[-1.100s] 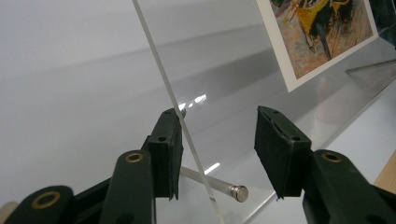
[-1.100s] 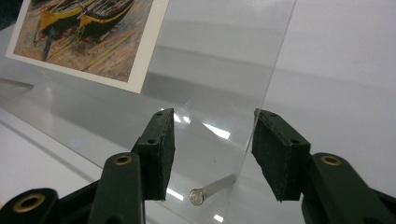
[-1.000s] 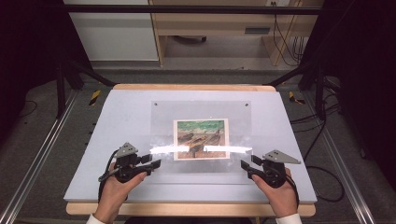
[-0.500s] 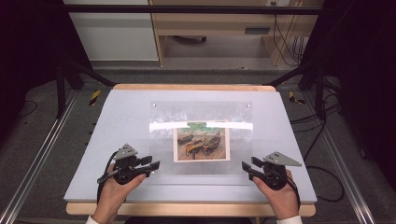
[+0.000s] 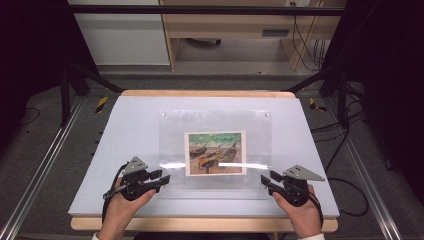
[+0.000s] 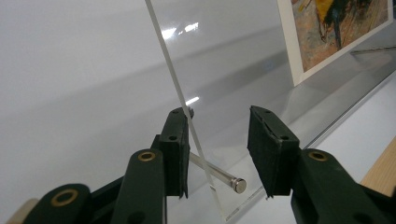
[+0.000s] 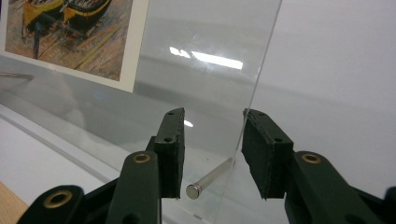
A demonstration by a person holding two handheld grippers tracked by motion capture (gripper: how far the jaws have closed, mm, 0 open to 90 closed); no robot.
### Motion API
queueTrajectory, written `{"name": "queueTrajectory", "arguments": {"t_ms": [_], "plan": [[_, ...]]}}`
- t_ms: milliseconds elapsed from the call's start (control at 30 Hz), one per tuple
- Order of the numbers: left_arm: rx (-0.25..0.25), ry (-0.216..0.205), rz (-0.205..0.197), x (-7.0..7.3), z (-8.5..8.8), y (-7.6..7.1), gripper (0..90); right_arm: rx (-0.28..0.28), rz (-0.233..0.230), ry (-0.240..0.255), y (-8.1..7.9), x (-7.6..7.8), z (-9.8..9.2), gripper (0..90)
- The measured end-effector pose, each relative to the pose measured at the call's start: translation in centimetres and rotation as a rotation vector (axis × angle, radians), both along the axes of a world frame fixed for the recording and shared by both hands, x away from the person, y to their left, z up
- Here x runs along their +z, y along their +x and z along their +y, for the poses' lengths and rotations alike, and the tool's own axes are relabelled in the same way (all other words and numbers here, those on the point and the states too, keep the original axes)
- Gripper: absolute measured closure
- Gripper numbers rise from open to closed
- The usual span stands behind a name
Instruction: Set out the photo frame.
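Grippers sit at the near corners of a clear acrylic sheet (image 5: pixel 215 150) on the pale desk (image 5: pixel 125 130): left gripper (image 5: pixel 161 179) and right gripper (image 5: pixel 266 181), jaws part open and just closing, each straddle a small metal peg (image 6: pixel 219 173) without pressing. Farther off, a painted boat print (image 5: pixel 215 152) lies under the sheet.

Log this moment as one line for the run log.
left gripper: fingers closing around acrylic sheet corner pin, not gripping | right gripper: same | picture: flat under sheet
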State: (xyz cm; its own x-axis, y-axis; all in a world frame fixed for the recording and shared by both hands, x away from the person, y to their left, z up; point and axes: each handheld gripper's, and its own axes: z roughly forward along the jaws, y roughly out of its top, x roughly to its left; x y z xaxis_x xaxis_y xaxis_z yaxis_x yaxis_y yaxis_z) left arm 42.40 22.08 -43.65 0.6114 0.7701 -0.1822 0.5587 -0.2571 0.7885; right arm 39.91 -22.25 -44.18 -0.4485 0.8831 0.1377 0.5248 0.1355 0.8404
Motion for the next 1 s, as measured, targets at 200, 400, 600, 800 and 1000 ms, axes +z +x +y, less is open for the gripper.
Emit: {"name": "queueTrajectory", "arguments": {"t_ms": [200,400,600,800,1000], "plan": [[-0.004,-0.006,0.0,-0.1,0.2,-0.1,60.4,0.001,-0.001,-0.005,-0.2,0.0,0.0,61.5],[-0.008,-0.003,0.002,-0.1,0.2,-0.3,61.6,0.0,0.002,-0.008,-0.4,0.0,-0.1,62.5],[-0.014,0.004,0.007,-0.1,0.3,-0.5,63.8,0.003,0.002,-0.014,-0.6,-0.1,-0.1,64.2],[-0.017,0.005,0.01,-0.1,0.4,-0.7,65.3,0.004,0.005,-0.02,-0.9,-0.2,-0.1,65.4],[-0.031,0.009,0.012,-0.2,0.6,-0.8,67.1,0.003,0.012,-0.022,-1.1,-0.2,-0.1,66.8]]}}
